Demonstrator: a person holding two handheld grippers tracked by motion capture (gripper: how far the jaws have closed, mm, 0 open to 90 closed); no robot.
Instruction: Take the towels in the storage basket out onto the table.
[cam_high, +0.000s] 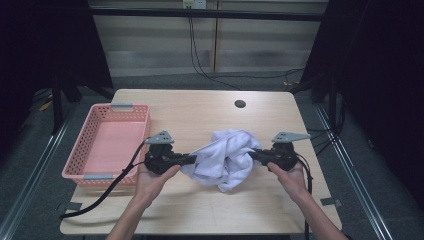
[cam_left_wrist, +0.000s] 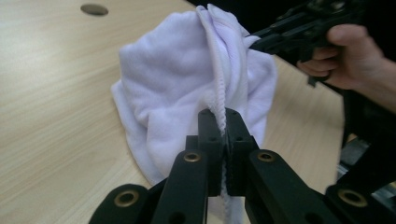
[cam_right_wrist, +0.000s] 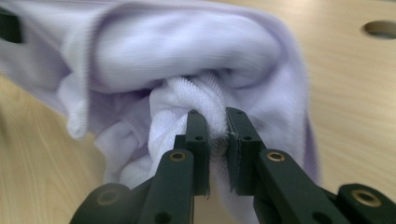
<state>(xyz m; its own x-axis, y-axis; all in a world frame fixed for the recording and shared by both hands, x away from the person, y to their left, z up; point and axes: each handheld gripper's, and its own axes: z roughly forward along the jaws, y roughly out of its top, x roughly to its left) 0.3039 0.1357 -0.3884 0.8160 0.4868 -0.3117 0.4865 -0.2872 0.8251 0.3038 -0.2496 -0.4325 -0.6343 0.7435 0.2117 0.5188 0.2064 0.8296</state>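
Both claws were clamped: my left gripper (cam_left_wrist: 226, 122) pinched the white towel (cam_high: 224, 157) by its hem, my right gripper (cam_right_wrist: 216, 122) a bunched fold, mid-table, pink basket (cam_high: 80, 165) near left, bare wood around.

Soft white terry cloth (cam_high: 226, 157)

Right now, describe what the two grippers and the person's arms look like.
Both the left gripper and right gripper are black, each topped by a grey three-cornered plate and trailing a black cable. Their jaws are flat black bars on linkages with brass-coloured pivot rivets. The forearms are bare, no sleeves showing.
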